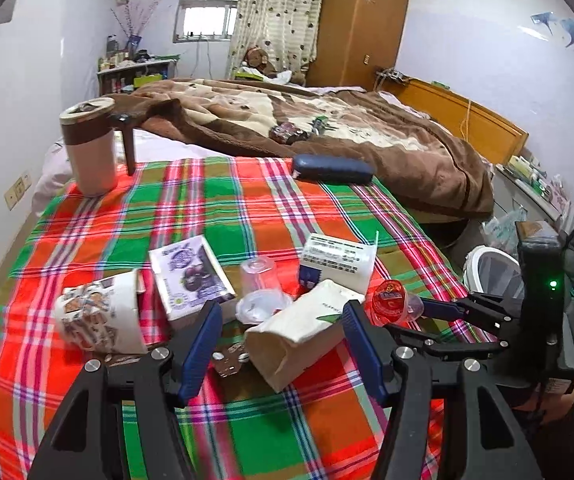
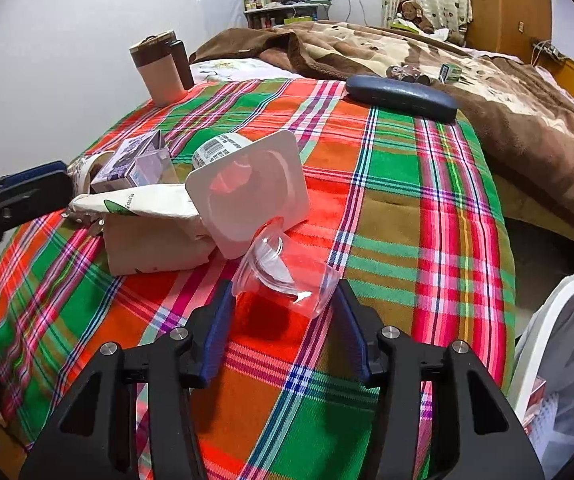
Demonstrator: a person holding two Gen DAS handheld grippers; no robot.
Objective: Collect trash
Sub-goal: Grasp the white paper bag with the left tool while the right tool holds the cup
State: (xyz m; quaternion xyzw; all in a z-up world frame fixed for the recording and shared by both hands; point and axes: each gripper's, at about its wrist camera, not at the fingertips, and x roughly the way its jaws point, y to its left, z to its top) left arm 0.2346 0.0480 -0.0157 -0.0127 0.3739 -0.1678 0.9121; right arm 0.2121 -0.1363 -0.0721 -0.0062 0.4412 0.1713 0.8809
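Trash lies on a plaid cloth: a patterned paper cup, a purple carton, a clear cup, a white labelled tub and a beige paper bag. My left gripper is open, its fingers either side of the bag's near end. My right gripper is shut on a clear jelly cup just above the cloth; the same cup, with a red lid, shows in the left wrist view. The tub and bag lie just beyond it.
A tumbler and a dark glasses case stand at the cloth's far edge. A brown blanket covers the bed behind. A white-rimmed trash bin stands on the floor at the right.
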